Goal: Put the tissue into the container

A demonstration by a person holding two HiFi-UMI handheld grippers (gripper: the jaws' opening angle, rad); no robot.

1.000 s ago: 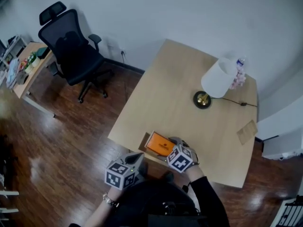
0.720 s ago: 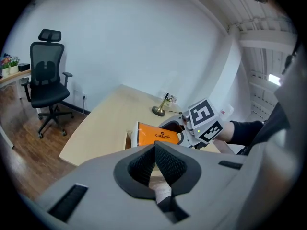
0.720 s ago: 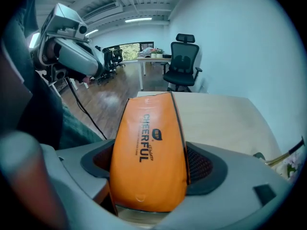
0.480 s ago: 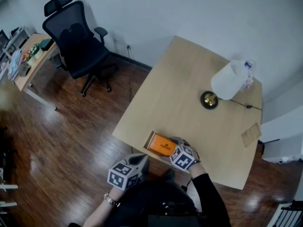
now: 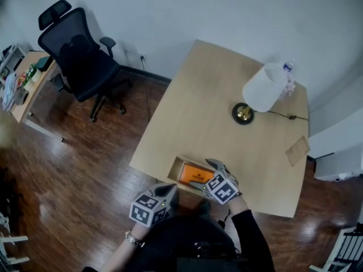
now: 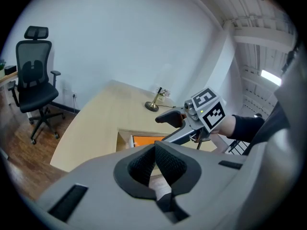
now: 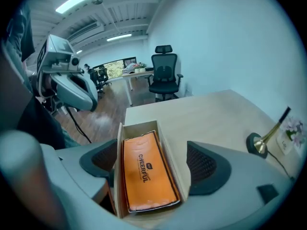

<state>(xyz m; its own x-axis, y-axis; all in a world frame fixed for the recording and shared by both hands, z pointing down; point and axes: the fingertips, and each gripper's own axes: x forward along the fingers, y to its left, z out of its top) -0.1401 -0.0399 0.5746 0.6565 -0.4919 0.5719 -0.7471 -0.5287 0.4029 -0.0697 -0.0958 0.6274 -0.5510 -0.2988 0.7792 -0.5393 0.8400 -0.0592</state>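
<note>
Right gripper [image 7: 153, 160] fingers opened since earlier, now wide, astride container [image 7: 171, 163]; orange tissue pack [image 7: 144, 171] lies inside, between them. Left gripper [image 6: 156, 166] fingers closed, empty.

Dim, bluish cast; fisheye-warped edges; soft focus.

There is one table [image 5: 210, 112]. On it stand one open wooden container [image 5: 174, 169], holding one orange tissue pack [image 5: 194, 174], and one lamp [image 5: 262, 89] with one white shade, one round brass base and one dark cord. One small bottle [image 5: 288, 81] sits just beside the lamp, and one flat brown card [image 5: 296, 151] lies at the table's far right edge. There are two grippers, the left gripper [image 6: 156, 164] and the right gripper [image 5: 202, 173], each carrying one marker cube. On the floor there is one black office chair [image 5: 76, 55], and one cluttered side desk [image 5: 25, 86] stands near it.
</note>
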